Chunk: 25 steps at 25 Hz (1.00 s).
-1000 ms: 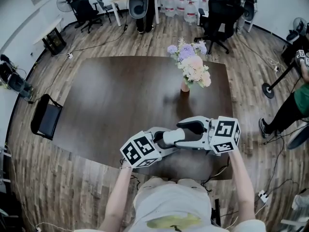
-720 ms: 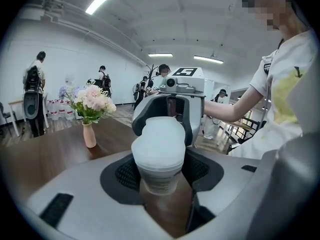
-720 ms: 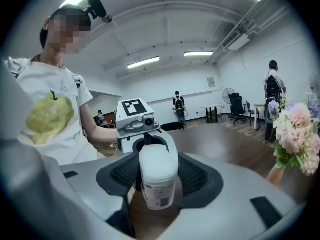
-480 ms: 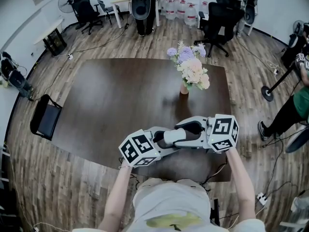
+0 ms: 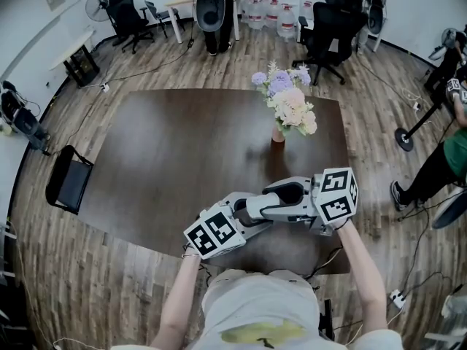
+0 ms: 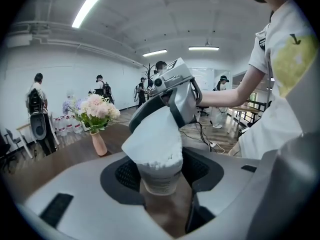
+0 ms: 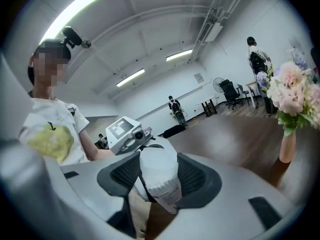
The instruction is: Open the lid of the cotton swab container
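Above the near edge of the dark table (image 5: 168,159), the two grippers meet around the cotton swab container (image 6: 159,183), a clear cup packed with white swabs. My left gripper (image 6: 160,179) is shut on the cup's body. The white lid (image 6: 151,138) is tilted up off the rim, and swab tips show beneath it. My right gripper (image 7: 160,176) comes from the opposite side. Its jaws have just been closing a little with the lid (image 7: 157,165) between them, and the pads press on it. In the head view the left gripper (image 5: 244,211) and right gripper (image 5: 276,200) hide most of the container.
A pink vase of flowers (image 5: 286,106) stands on the far right part of the table. A black chair (image 5: 69,177) sits off the table's left edge. Office chairs (image 5: 328,24) and water bottles line the back wall. A person in green (image 5: 456,152) sits at the right.
Both grippers have rolled a little where they are: the left marker cube has dipped slightly and the right cube has tipped upward. The container stays between them.
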Motion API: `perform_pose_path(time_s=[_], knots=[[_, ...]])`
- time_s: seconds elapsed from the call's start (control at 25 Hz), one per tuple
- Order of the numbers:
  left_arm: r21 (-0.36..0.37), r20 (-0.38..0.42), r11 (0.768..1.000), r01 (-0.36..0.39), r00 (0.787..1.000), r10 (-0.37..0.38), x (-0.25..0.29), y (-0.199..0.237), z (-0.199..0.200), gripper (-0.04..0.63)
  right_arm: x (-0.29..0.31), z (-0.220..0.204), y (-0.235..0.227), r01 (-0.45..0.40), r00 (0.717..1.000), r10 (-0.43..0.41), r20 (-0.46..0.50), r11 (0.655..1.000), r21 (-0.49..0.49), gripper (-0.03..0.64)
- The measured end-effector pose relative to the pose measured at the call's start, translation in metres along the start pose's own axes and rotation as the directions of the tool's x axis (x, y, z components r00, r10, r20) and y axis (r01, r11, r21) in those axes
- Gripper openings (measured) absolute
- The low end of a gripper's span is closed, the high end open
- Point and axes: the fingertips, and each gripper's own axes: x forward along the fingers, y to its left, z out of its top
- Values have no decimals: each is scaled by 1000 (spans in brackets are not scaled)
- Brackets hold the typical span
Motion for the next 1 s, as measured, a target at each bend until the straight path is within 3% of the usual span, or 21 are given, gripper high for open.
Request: perform_pose_path(time_s=[0.24, 0.52, 0.8, 1.0], knots=[[48, 1, 998, -35, 999, 35, 4, 4, -2, 233, -2, 3, -9, -46, 999, 42, 28, 987, 152, 236], [61, -1, 996, -58, 998, 58, 9, 6, -4, 233, -3, 5, -18, -110, 993, 89, 80, 940, 322, 235], [40, 8, 998, -51, 999, 51, 11, 7, -5, 232, -5, 5, -23, -149, 987, 111, 120, 914, 378, 236], [-20, 42, 998, -55, 998, 56, 7, 11, -4, 230, -10, 8, -26, -129, 985, 79, 155, 930, 345, 238]])
